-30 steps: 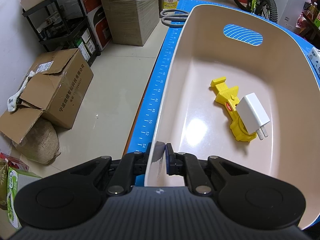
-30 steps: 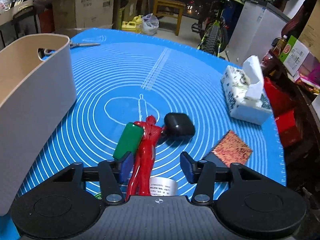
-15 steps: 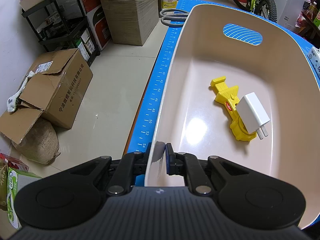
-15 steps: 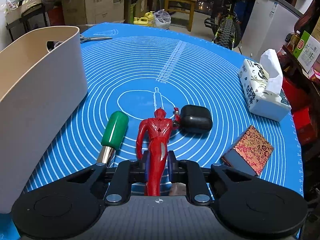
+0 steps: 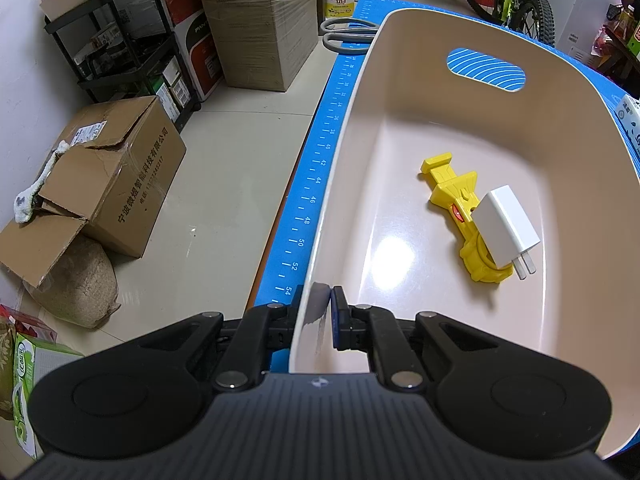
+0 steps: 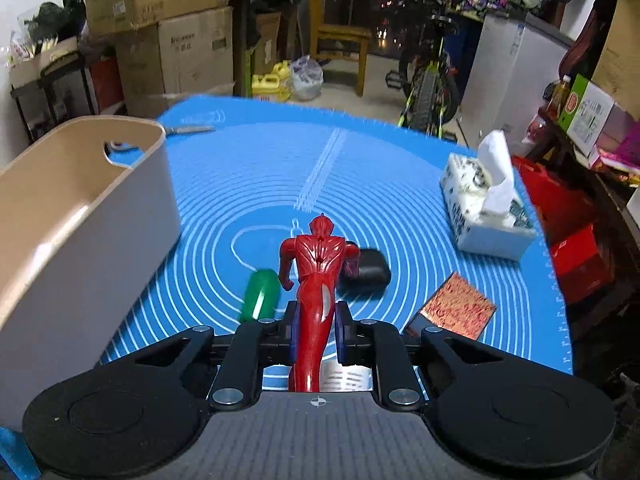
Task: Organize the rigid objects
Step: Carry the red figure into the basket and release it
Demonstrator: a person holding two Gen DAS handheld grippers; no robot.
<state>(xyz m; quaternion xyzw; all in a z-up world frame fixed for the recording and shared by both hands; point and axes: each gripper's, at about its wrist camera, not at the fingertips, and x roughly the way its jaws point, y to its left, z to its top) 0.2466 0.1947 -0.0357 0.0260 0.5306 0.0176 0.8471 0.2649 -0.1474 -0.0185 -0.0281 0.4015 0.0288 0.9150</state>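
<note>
While right gripper (image 6: 316, 326) jaws pinch red figure (image 6: 314, 280) legs, left gripper (image 5: 320, 320) jaws clamp bin (image 5: 348, 168) wall

You are in a cluttered storeroom with a pale tiled floor (image 5: 224, 184). Cardboard boxes (image 5: 260, 20) stand by a black metal shelf (image 5: 120, 40). Farther back, a wooden chair (image 6: 340, 32) and a bicycle (image 6: 430, 80) stand before a dark doorway.
</note>
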